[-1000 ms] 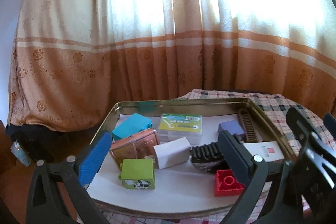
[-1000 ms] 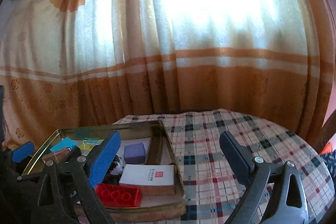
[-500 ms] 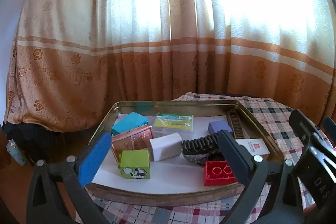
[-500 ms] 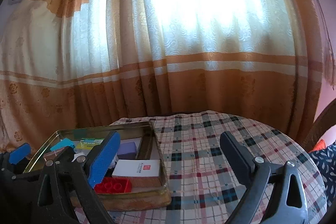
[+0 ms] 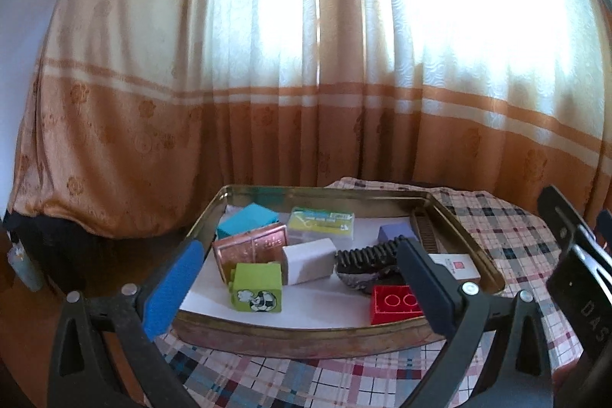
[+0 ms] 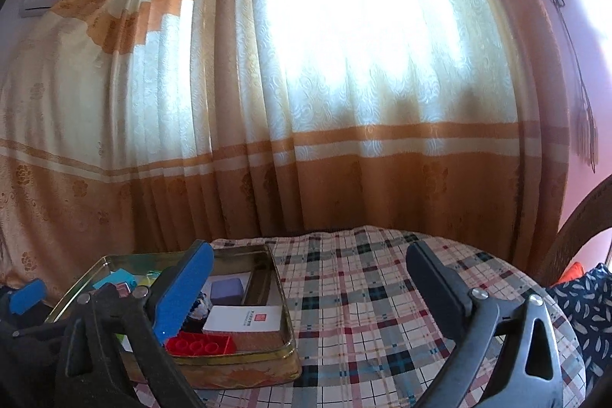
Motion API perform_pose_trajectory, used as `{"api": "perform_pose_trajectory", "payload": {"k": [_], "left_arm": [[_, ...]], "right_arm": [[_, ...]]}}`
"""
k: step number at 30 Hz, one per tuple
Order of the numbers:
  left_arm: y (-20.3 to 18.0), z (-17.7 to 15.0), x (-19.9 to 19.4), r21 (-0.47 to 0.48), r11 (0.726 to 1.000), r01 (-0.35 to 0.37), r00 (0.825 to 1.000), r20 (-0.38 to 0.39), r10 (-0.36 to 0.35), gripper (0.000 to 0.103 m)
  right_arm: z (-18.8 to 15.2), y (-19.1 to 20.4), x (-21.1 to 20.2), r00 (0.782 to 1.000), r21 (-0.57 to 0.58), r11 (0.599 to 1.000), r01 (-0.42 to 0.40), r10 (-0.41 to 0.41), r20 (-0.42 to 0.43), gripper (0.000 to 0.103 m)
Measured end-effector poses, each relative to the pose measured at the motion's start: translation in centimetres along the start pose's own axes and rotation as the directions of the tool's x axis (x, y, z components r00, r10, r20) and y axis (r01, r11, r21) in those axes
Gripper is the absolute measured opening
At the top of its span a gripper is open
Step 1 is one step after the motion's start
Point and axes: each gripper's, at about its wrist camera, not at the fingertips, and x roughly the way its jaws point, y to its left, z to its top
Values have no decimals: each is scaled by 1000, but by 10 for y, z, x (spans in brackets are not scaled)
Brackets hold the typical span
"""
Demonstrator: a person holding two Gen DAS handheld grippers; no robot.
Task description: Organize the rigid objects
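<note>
Metal tray (image 5: 336, 331) of blocks now farther from both cameras than a second ago, on checked surface (image 6: 375, 312), left hand-held gripper (image 5: 298, 278) spread and empty, right hand-held gripper (image 6: 310, 289) opening wider, nothing between.

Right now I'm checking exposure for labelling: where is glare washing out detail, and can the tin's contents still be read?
Left wrist view: the curtain is blown out by backlight, yet the tin interior stays readable, green block sharp. Right wrist view: the same glare, plus a flare at the top right corner; the tin sits dim at lower left, half hidden behind the blue pad; straight lines bow near the edges.
</note>
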Motion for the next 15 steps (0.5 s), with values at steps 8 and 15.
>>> {"api": "perform_pose_trajectory", "payload": {"k": [8,15], "left_arm": [[-5,1,-3,28,1000,3,1000,14,-3,103],[-4,-2,-4,13,1000,5,1000,-6,-5,103]], "right_arm": [[0,-1,1,1000,-1,1000,5,-5,-2,102],[0,2,-4,1000,-7,1000,5,-5,19,102]]}}
